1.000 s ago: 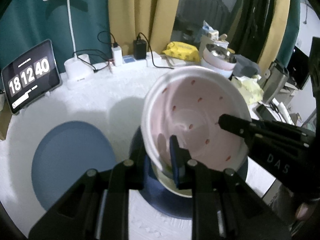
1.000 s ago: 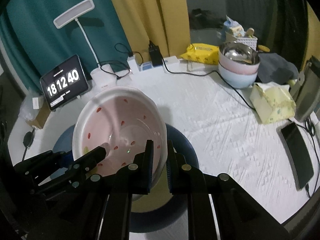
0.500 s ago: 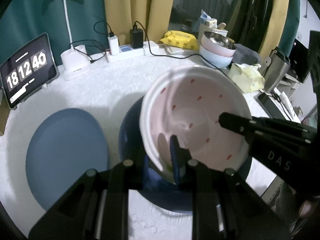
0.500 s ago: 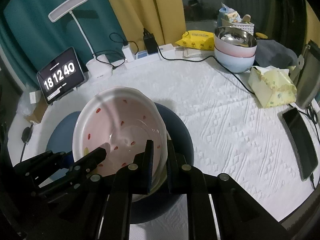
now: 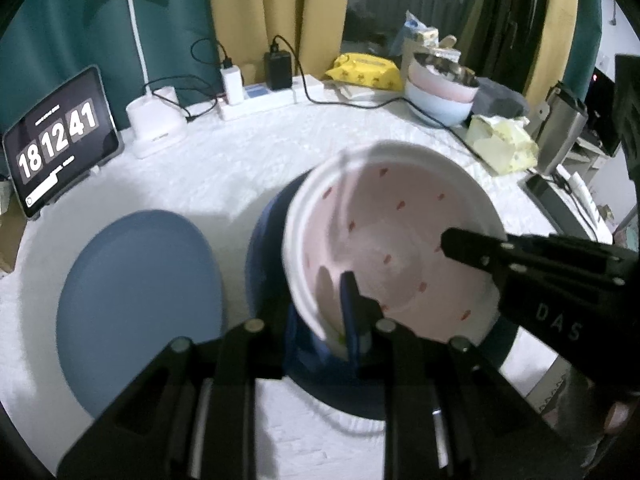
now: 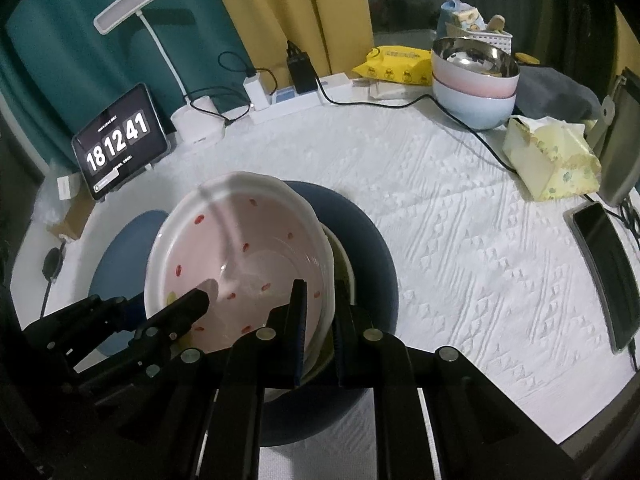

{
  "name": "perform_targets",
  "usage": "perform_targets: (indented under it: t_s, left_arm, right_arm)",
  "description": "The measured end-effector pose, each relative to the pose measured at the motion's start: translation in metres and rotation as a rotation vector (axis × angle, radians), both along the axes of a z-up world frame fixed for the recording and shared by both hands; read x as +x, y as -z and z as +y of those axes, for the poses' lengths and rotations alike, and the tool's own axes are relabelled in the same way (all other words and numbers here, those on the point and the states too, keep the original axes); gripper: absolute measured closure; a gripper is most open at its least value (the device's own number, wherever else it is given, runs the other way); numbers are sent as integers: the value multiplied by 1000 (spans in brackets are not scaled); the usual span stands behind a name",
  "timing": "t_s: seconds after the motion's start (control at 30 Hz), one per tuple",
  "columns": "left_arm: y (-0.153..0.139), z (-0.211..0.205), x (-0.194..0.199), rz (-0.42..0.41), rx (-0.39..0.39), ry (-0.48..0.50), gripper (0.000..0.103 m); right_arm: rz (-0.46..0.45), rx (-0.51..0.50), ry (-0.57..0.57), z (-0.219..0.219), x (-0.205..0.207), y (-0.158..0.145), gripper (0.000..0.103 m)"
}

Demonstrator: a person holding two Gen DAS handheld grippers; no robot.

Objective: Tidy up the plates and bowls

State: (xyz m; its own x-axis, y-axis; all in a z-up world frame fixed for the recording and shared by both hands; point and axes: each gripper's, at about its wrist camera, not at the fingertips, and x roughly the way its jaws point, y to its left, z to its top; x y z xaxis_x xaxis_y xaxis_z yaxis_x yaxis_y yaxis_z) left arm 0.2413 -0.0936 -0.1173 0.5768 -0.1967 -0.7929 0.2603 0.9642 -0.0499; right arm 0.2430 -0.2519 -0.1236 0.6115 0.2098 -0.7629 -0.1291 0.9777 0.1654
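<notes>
While both grippers pinch the same bowl, the hazard sits nearest the cameras. The left gripper (image 5: 320,332) has its jaws pressed onto the near left rim of the pink bowl (image 5: 392,248), one finger inside and one outside; the right gripper (image 6: 320,320) nips the right rim the same way. The bowl hangs tilted, its far rim higher, just over a cream bowl (image 6: 340,264) that sits in the dark blue plate (image 6: 372,240) near the front edge of the table (image 6: 460,208).

Risks, as judged: two narrow grips on a smooth glazed rim may slip if either hand twists or pulls apart from the other — the bowl would then drop onto the cream bowl and chip. Setting it down tilted could catch one rim and rock the stack. An uneven release would leave the bowl hanging from one pinch.

To the left, a light blue plate (image 5: 136,304) lies apart from the stack. Farther back, at the far right of the table, stand stacked bowls (image 6: 474,84), with a trailing cable (image 6: 472,128) beside them.

Against the earlier frames, the pink bowl sits slightly lower over the dark plate, both grips are unchanged, and the clock (image 6: 120,140) at the far left edge has advanced by one second.
</notes>
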Motion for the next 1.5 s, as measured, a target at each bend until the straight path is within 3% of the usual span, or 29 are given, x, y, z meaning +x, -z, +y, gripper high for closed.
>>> perform_targets:
  t_s: [0.8,1.33,1.4,1.43,1.5]
  left_arm:
    - [-4,3,-5,-16,7,13,80]
    - [-9,7,-5,-31,5,13,80]
    - [-10,7,-5,-34,0,15,80]
    - [-10,8,-5,-34,-1,15,80]
    - [-9,8,-5,-32,0,16,80]
  right_arm:
    - [6,-8,-12,-1,1,1,88]
    - [-1,-9,-31,3,-2,-6,70]
    - [-6,-7,-29,3,-4,-9,63]
    - [-19,-16,-19,3,-5,-12,52]
    - [-33,-16,-11,1,-7,-17,49]
